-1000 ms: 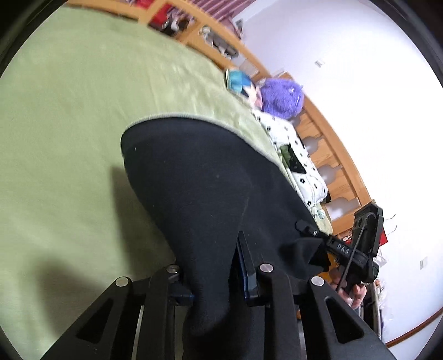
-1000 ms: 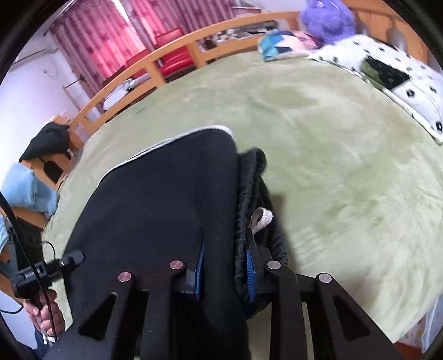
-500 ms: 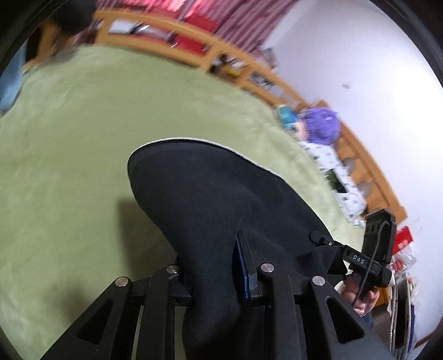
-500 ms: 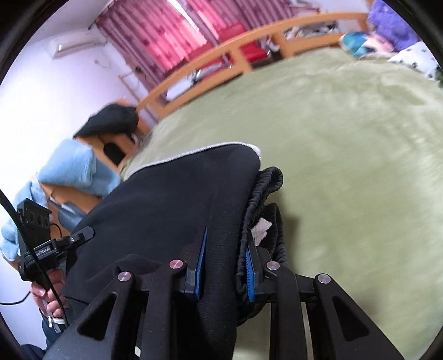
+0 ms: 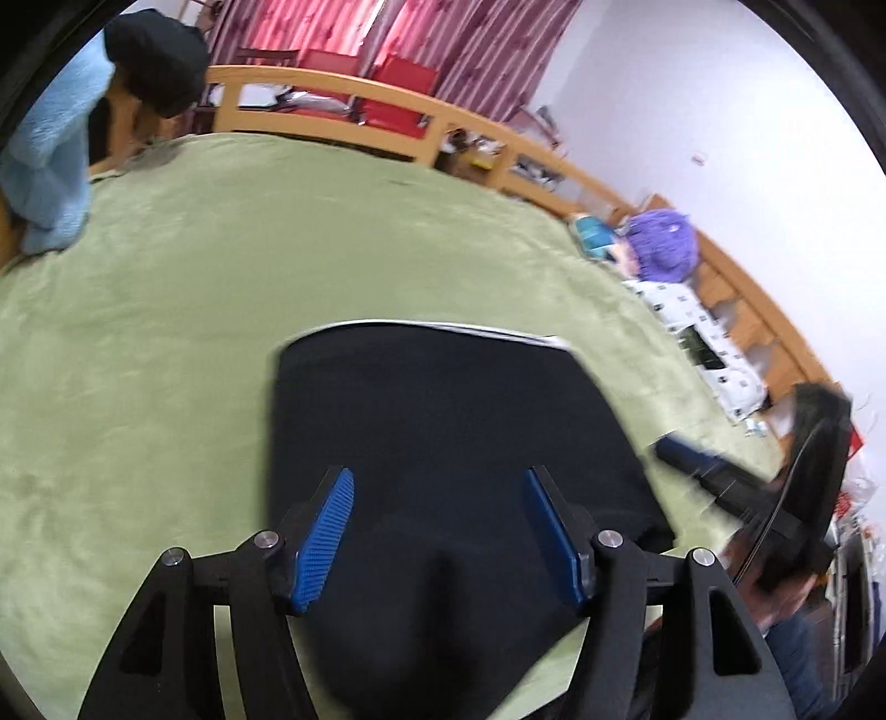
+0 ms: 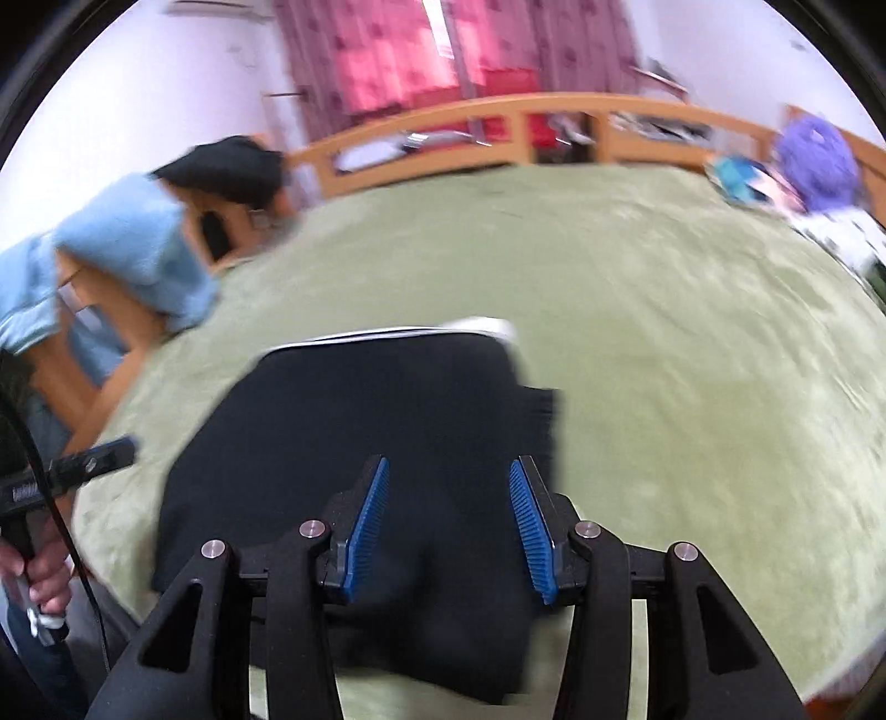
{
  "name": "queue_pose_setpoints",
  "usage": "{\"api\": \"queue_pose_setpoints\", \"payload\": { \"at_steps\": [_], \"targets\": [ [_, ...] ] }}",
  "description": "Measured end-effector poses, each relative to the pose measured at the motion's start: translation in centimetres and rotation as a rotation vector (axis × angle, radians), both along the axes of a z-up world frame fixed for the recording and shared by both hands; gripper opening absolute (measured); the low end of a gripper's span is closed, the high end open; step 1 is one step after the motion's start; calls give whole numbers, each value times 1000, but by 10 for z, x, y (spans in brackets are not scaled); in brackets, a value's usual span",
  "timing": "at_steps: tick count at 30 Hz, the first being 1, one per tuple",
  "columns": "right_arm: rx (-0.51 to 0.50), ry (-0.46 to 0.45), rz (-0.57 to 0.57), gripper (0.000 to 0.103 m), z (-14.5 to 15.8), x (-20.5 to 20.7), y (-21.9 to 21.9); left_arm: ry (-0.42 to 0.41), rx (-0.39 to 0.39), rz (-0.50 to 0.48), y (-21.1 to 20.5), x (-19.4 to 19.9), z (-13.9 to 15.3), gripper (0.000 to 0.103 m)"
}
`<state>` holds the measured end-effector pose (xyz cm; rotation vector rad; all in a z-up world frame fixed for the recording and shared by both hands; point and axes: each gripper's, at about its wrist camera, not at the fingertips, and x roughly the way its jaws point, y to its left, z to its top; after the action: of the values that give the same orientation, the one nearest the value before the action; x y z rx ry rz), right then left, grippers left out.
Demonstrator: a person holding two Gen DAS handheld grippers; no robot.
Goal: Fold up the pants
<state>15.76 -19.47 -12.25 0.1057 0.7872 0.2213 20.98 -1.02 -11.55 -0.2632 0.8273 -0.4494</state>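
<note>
While spread wide, left hand-held gripper [image 5: 437,531], black pants [image 5: 443,421] beneath

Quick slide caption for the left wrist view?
Left gripper open above folded black pants on the green blanket; right gripper blurred alongside.

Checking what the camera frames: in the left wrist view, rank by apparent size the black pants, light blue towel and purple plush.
Black pants
Light blue towel
Purple plush
The plush lies farthest away, so its real size is unsure.

Black pants [image 5: 443,421] on a green blanket [image 5: 166,288] — blue-padded fingers [image 5: 324,534], red curtains [image 5: 343,27].
</note>
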Motion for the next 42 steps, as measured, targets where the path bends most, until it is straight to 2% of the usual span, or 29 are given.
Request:
{"api": "queue_pose_setpoints", "payload": {
  "at_steps": [1,2,4,5,7,9,13,16,20,22,27,29,31,33,35,36,37,39,42],
  "targets": [
    [-5,6,37,45,-7,-1,10,-13,14,-11,-13,1,-5,63],
    [-1,30,87,45,-19,-3,17,2,62,-4,-20,-1,-15,63],
    [-32,123,132,44,-47,-7,23,73,152,-10,-38,-3,-44,63],
    [-82,149,149,44,-65,-14,25,103,180,-21,-39,-8,-60,62],
    [-139,111,176,43,-76,-32,27,64,224,-29,-37,-28,-77,61],
    [-159,99,199,43,-78,-46,25,8,242,-47,-30,-50,-74,61],
    [-133,112,187,43,-75,-52,14,45,206,-38,-21,-50,-63,61],
    [-158,95,167,43,-61,-57,3,76,127,-9,-4,-45,-51,62],
    [-141,7,117,45,-23,-53,-20,35,87,47,18,-24,-28,62],
    [-133,-36,79,51,-10,-39,-27,27,81,74,20,-1,-22,63],
    [-88,-63,21,52,3,31,-32,20,56,126,16,64,-10,63],
    [-38,-50,29,52,-1,62,-26,9,38,130,12,88,-11,64],
    [-22,-44,43,52,-8,85,-18,23,74,140,8,98,-23,65],
    [-51,-17,57,51,-25,101,-13,45,120,148,2,115,-44,65],
    [-103,55,36,49,-51,117,-11,66,156,163,1,124,-63,65],
    [-144,73,11,41,-61,123,-14,70,152,170,6,128,-72,68],
    [-149,75,8,38,-64,129,-14,76,123,167,10,130,-75,69],
    [-120,90,-7,38,-68,136,-22,93,60,196,23,135,-80,69],
    [-91,117,-38,38,-78,146,-32,153,30,223,32,148,-95,76]
  ]
}}
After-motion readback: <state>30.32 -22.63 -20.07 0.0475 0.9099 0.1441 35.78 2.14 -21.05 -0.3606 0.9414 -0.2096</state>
